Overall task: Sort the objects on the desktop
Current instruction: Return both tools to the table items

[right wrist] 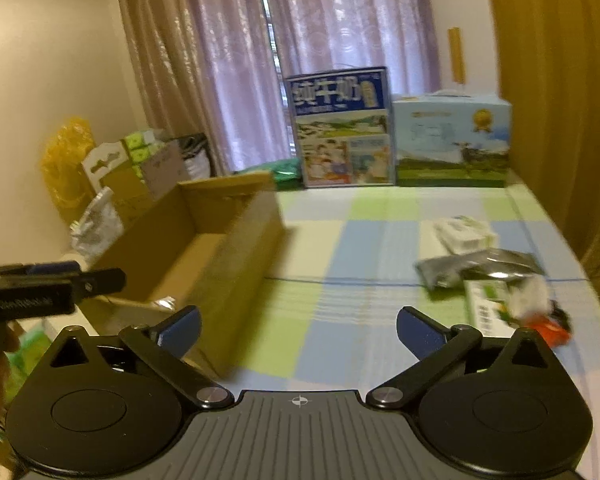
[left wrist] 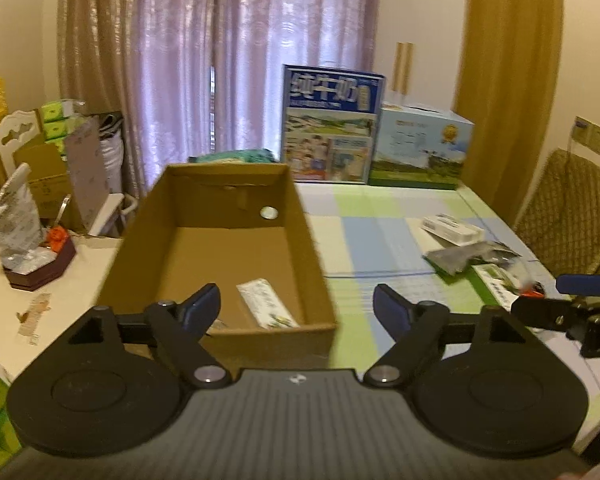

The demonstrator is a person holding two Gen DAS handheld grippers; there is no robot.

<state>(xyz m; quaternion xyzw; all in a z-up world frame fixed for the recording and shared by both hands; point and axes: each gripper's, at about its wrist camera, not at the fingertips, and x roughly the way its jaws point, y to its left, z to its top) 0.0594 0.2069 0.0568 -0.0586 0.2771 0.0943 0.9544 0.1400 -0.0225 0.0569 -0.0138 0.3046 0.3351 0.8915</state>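
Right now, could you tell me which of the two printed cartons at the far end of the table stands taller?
The blue milk carton on the left; the pale blue carton beside it is lower and wider.

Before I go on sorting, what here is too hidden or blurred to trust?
- Pile of packets, right wrist view: motion blur, so the count and labels are unclear.
- Cardboard box floor, right wrist view: mostly hidden by its near wall.
- Packet in the box, left wrist view: print too small to read.
- Right gripper, left wrist view: cut off by the frame edge.
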